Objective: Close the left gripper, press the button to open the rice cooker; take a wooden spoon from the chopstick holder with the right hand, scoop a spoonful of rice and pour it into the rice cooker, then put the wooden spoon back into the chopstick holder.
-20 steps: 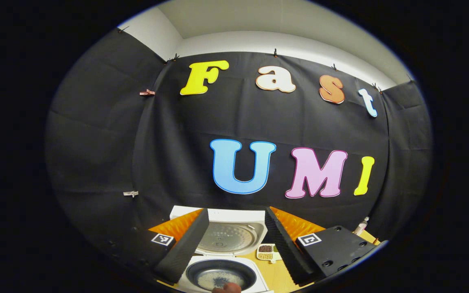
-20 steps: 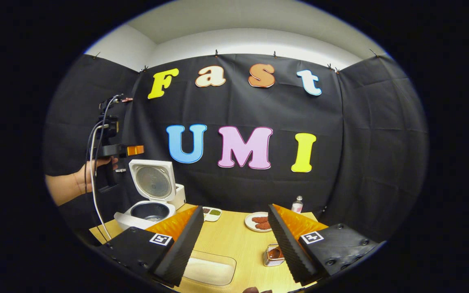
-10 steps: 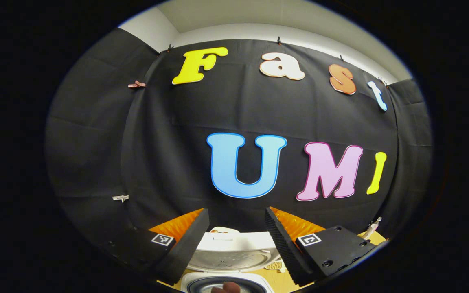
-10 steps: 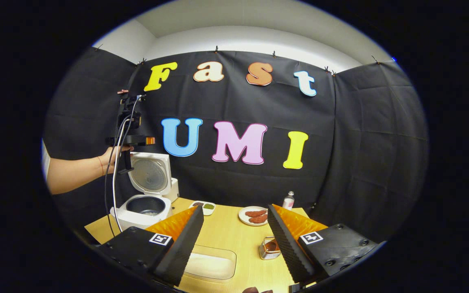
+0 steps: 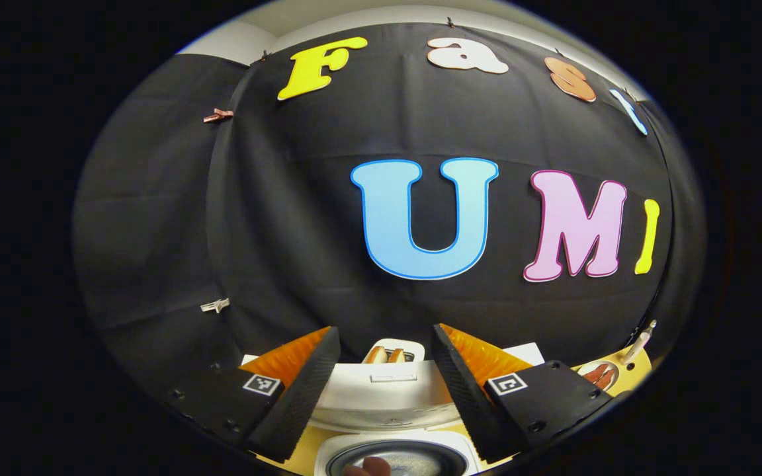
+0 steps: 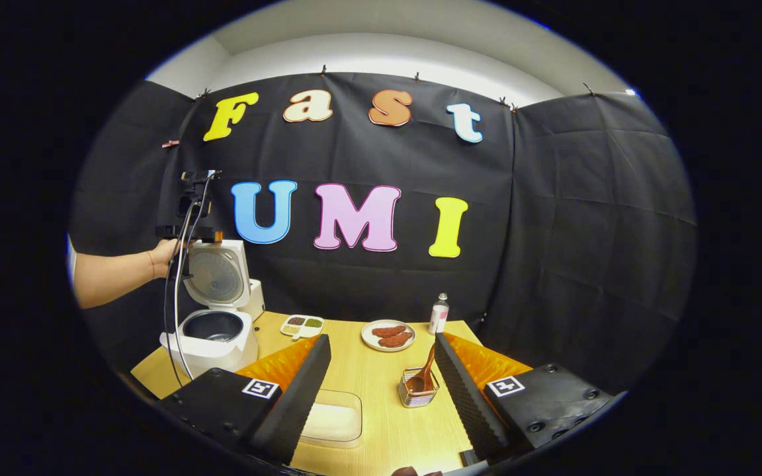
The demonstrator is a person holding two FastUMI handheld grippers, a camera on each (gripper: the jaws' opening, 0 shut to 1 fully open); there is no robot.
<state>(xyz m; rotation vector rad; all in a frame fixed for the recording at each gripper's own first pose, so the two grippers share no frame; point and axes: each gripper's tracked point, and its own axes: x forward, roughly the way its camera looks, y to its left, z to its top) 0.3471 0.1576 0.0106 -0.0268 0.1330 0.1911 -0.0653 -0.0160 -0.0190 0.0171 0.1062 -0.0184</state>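
Observation:
The white rice cooker point(image 6: 212, 330) stands at the table's left end with its lid point(image 6: 217, 276) raised and the dark inner pot showing. A hand holds my left gripper point(image 6: 189, 231) just above that lid. In the left gripper view the left gripper point(image 5: 385, 330) is open, with the lid's top edge point(image 5: 387, 390) between its fingers and the pot point(image 5: 414, 457) below. My right gripper point(image 6: 381, 340) is open over the table. A wooden spoon point(image 6: 426, 371) stands in the wire chopstick holder point(image 6: 416, 395) between its fingers. A clear rice container point(image 6: 333, 420) lies near its left finger.
A plate of sausages point(image 6: 389, 334), a small bottle point(image 6: 441, 314) and a divided dish of beans point(image 6: 301, 324) sit along the back of the wooden table point(image 6: 374, 383). A cable point(image 6: 172, 317) hangs from the left gripper past the cooker.
The left gripper has moved forward over the cooker, so the lid's top now sits between its fingers. The right gripper has drawn back, bringing the spoon and holder into full view.

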